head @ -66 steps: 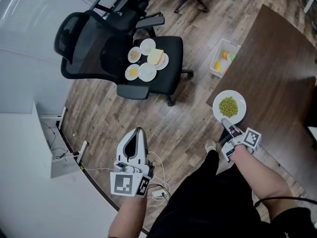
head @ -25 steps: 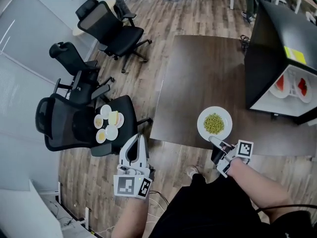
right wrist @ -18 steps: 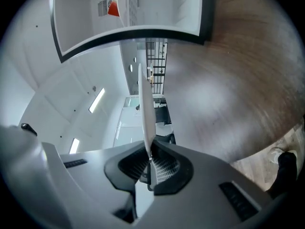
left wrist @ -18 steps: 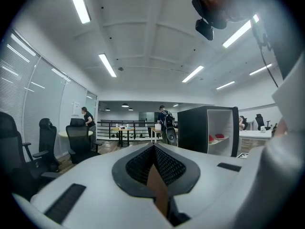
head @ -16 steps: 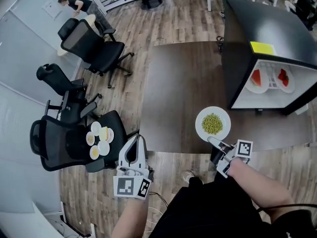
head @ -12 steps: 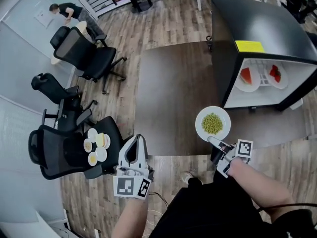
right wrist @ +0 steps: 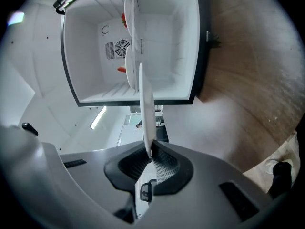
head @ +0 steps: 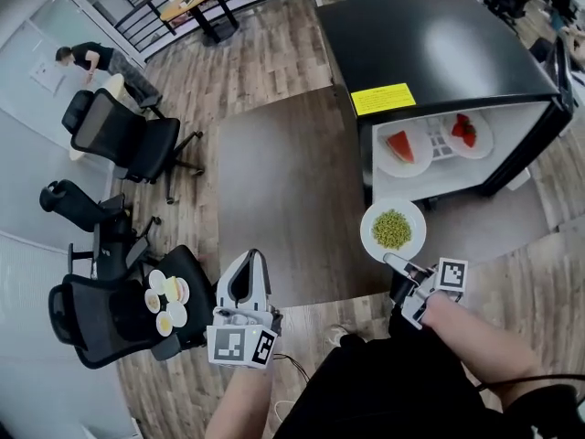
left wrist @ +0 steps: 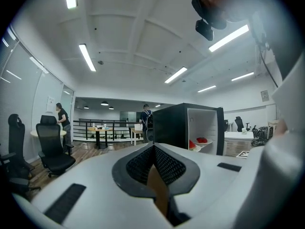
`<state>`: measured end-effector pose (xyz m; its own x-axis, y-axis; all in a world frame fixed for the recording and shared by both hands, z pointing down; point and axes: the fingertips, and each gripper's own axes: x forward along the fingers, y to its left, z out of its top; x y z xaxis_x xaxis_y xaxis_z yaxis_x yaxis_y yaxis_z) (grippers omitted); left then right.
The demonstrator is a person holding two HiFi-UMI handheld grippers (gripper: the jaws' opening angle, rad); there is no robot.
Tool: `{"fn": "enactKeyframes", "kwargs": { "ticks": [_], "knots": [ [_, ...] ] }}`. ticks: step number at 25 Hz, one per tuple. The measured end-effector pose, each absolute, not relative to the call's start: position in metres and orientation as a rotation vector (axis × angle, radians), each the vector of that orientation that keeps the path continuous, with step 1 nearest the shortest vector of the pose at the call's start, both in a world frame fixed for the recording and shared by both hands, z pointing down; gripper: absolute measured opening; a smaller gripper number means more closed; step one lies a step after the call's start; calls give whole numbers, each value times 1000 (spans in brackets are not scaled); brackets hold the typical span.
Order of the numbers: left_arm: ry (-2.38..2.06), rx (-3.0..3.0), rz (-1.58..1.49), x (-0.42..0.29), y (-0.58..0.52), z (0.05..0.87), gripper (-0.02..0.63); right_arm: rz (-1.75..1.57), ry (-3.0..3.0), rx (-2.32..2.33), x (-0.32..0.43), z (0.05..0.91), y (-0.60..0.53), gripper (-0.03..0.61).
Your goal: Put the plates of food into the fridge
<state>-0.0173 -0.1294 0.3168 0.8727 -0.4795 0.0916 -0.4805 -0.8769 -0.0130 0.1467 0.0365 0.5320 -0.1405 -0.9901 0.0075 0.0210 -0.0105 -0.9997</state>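
My right gripper is shut on the near rim of a white plate of green peas, held level in front of the open black fridge. In the right gripper view the plate shows edge-on, clamped between the jaws, with the white fridge interior straight ahead. Two plates of red fruit sit on the fridge shelf. My left gripper is shut and holds nothing. Several small plates of food rest on an office chair seat at lower left.
A dark brown table lies between me and the fridge. Black office chairs stand at left on the wooden floor. A person bends over a round table at far left. The fridge door stands open at right.
The view has swung right: the fridge has come nearer and now fills the upper right, and the chair with plates has slid to the lower left. Both grippers keep their grip and pose.
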Motion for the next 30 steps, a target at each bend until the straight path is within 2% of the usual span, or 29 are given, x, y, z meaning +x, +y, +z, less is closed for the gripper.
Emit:
{"fn": "enactKeyframes", "kwargs": {
  "ticks": [15, 30],
  "knots": [
    [-822, 3020, 162, 58, -117, 329, 6, -1364, 1278, -1139, 232, 549, 52, 18],
    [-918, 2944, 262, 100, -114, 360, 6, -1463, 1267, -1118, 289, 587, 36, 20]
  ]
}}
